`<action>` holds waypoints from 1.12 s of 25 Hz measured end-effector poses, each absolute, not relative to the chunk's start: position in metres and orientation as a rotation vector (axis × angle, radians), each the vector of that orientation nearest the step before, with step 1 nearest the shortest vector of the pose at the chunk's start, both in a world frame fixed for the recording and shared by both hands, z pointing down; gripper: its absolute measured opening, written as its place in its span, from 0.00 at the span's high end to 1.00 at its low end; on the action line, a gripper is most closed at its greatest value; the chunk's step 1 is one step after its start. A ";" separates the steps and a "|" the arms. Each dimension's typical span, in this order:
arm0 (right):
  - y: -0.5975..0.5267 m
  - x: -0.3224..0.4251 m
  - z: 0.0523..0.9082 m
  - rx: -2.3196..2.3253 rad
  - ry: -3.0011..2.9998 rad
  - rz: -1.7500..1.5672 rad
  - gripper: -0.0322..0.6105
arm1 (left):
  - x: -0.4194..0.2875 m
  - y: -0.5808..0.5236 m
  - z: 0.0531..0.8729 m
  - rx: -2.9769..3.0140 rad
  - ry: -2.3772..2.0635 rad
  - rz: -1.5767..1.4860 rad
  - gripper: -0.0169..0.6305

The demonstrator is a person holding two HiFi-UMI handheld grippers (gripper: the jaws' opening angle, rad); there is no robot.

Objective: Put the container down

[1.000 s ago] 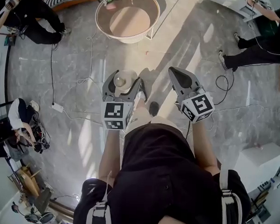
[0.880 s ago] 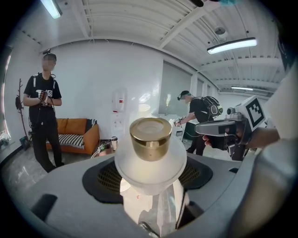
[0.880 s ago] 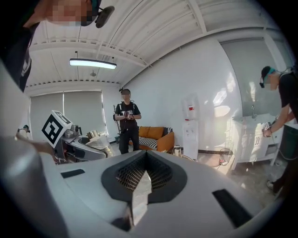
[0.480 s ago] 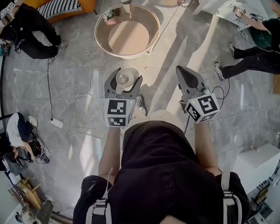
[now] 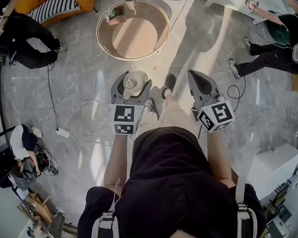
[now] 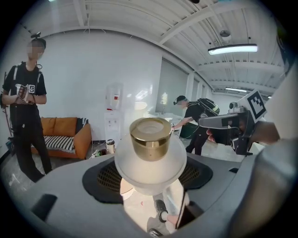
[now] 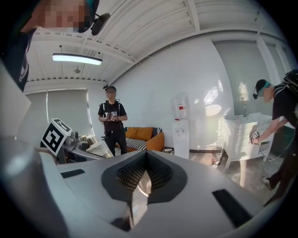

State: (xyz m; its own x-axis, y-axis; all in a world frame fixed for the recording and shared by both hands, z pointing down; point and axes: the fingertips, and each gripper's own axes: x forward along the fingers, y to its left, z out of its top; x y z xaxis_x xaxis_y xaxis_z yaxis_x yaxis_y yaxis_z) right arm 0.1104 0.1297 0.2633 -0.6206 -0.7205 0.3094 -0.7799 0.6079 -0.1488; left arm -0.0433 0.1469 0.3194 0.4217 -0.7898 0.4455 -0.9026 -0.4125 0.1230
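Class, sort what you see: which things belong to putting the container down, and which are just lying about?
Job: container, left gripper shut on it, round table ahead (likely landing spot).
Lying about: orange sofa, water dispenser, idle right gripper, jaws together.

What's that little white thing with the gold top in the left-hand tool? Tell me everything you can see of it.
The container is a small, rounded jar with a frosted white body, glass or plastic by its look, and a shiny gold collar round its neck. Whether the top is open or capped is unclear. It sits gold end up, clamped between the two jaws of the left gripper, held above the floor. Nothing else touches it.
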 end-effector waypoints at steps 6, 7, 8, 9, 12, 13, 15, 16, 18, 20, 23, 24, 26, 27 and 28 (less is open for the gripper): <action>0.091 0.097 0.268 1.183 -2.657 0.401 0.95 | -0.046 0.120 0.322 2.318 -1.486 0.471 0.44; 0.083 0.094 0.268 1.173 -2.667 0.402 0.95 | -0.047 0.114 0.321 2.315 -1.492 0.477 0.44; 0.073 0.091 0.268 1.162 -2.679 0.405 0.95 | -0.048 0.107 0.321 2.312 -1.498 0.485 0.44; 0.062 0.088 0.267 1.153 -2.691 0.410 0.95 | -0.050 0.098 0.319 2.308 -1.506 0.491 0.44; 0.028 0.083 0.260 1.123 -2.716 0.414 0.95 | -0.051 0.067 0.313 2.290 -1.525 0.497 0.44; 0.016 0.082 0.259 1.108 -2.723 0.413 0.95 | -0.050 0.057 0.311 2.284 -1.532 0.496 0.44; -0.006 0.079 0.257 1.073 -2.738 0.412 0.95 | -0.049 0.037 0.309 2.271 -1.549 0.499 0.44; -0.017 0.078 0.257 1.054 -2.744 0.415 0.95 | -0.047 0.028 0.308 2.264 -1.558 0.504 0.44; -0.035 0.076 0.257 1.010 -2.756 0.426 0.95 | -0.043 0.011 0.307 2.246 -1.572 0.513 0.44; -0.052 0.075 0.260 0.953 -2.767 0.439 0.95 | -0.037 -0.006 0.307 2.226 -1.588 0.523 0.44; -0.069 0.073 0.270 0.856 -2.776 0.467 0.95 | -0.025 -0.025 0.314 2.187 -1.600 0.534 0.44; -0.075 0.073 0.273 0.826 -2.778 0.476 0.95 | -0.020 -0.032 0.317 2.171 -1.597 0.531 0.44; -0.087 0.075 0.280 0.767 -2.781 0.487 0.95 | -0.012 -0.046 0.325 2.131 -1.586 0.492 0.44; -0.094 0.075 0.284 0.739 -2.781 0.487 0.95 | -0.008 -0.054 0.329 2.113 -1.585 0.468 0.44; -0.100 0.076 0.288 0.712 -2.780 0.487 0.95 | -0.005 -0.061 0.332 2.101 -1.590 0.458 0.44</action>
State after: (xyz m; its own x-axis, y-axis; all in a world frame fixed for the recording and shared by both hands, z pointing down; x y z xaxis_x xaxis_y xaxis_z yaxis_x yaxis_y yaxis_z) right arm 0.0760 -0.0999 0.2877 -0.8554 -0.4227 0.2995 -0.4993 0.8268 -0.2591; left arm -0.0048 -0.0611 0.3324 0.2756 -0.8068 0.5226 -0.9612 -0.2236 0.1617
